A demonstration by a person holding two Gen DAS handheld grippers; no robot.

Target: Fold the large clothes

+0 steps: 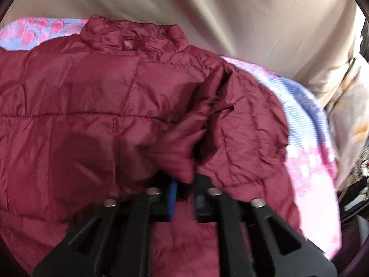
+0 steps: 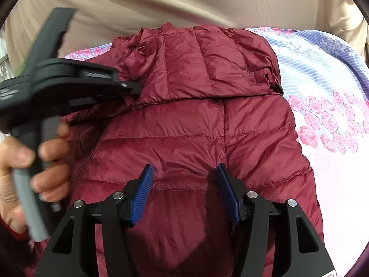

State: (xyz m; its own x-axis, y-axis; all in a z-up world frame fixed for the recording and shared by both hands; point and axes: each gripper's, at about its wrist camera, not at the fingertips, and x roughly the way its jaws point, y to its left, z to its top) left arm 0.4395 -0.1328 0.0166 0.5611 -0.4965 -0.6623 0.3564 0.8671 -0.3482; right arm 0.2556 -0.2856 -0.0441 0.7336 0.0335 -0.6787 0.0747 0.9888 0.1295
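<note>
A maroon quilted puffer jacket (image 1: 92, 92) (image 2: 184, 133) lies spread on a floral bedsheet (image 2: 322, 97), its collar (image 1: 131, 34) at the far end in the left wrist view. My left gripper (image 1: 185, 194) stands slightly open, with a crumpled fold of the jacket's sleeve (image 1: 219, 120) loose between its blue pads. From the right wrist view that left gripper (image 2: 136, 90) comes in from the left, held by a person's hand (image 2: 13, 161), its tips at a sleeve section folded across the jacket (image 2: 203, 64). My right gripper (image 2: 184, 184) hovers open over the jacket body, nothing between its pads.
Beige cloth (image 1: 230, 11) (image 2: 184, 0) rises behind the bed. The pink and blue floral bedsheet (image 1: 306, 161) shows to the right of the jacket. Dark cluttered items (image 1: 355, 184) sit at the far right edge.
</note>
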